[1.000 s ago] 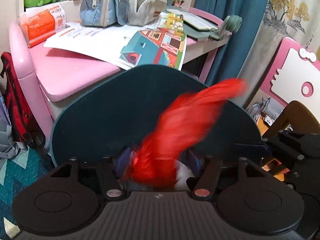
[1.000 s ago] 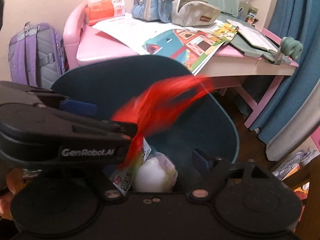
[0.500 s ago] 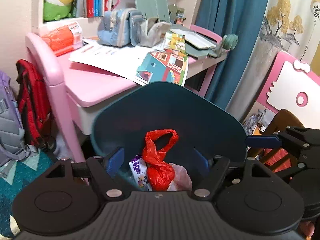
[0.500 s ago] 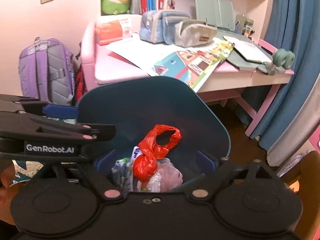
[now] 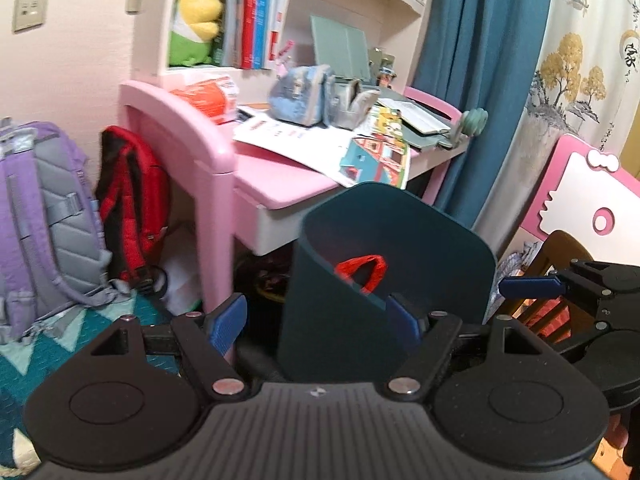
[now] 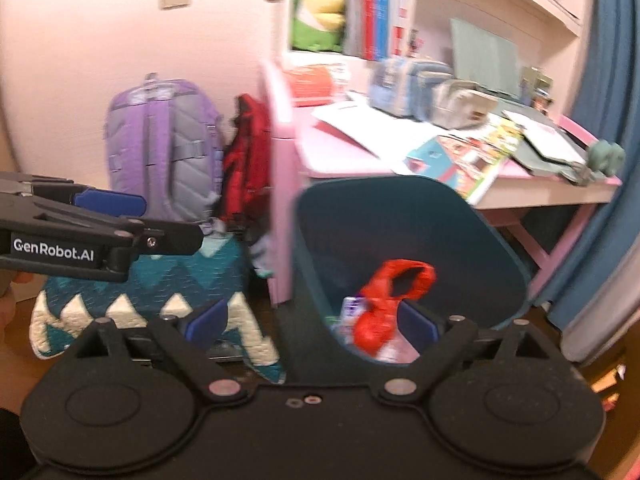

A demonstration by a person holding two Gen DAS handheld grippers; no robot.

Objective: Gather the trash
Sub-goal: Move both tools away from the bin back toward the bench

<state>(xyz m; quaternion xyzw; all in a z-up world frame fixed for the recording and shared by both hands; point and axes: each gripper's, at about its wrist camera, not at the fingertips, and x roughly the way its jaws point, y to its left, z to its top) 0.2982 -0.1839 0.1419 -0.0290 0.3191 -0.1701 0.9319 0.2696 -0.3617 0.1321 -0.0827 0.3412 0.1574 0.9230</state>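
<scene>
A dark teal trash bin (image 5: pixel 400 240) stands on the floor beside the pink desk; it also shows in the right wrist view (image 6: pixel 400 216). A red plastic bag (image 6: pixel 380 312) lies inside it on other wrappers; only its loop (image 5: pixel 362 272) shows over the rim in the left wrist view. My left gripper (image 5: pixel 316 320) is open and empty, in front of the bin. My right gripper (image 6: pixel 314 324) is open and empty, above the bin's near rim. The left gripper also shows at the left of the right wrist view (image 6: pixel 108 216).
A pink desk (image 5: pixel 256 176) carries papers, pencil cases and a book. A purple backpack (image 5: pixel 44 216) and a red backpack (image 5: pixel 132 196) lean at its left. A teal zigzag rug (image 6: pixel 160 300) lies on the floor. A blue curtain (image 5: pixel 476 60) hangs right.
The red bag was dropped into the bin and lies still. Both grippers pulled back and up from the bin, so more of the room shows.
</scene>
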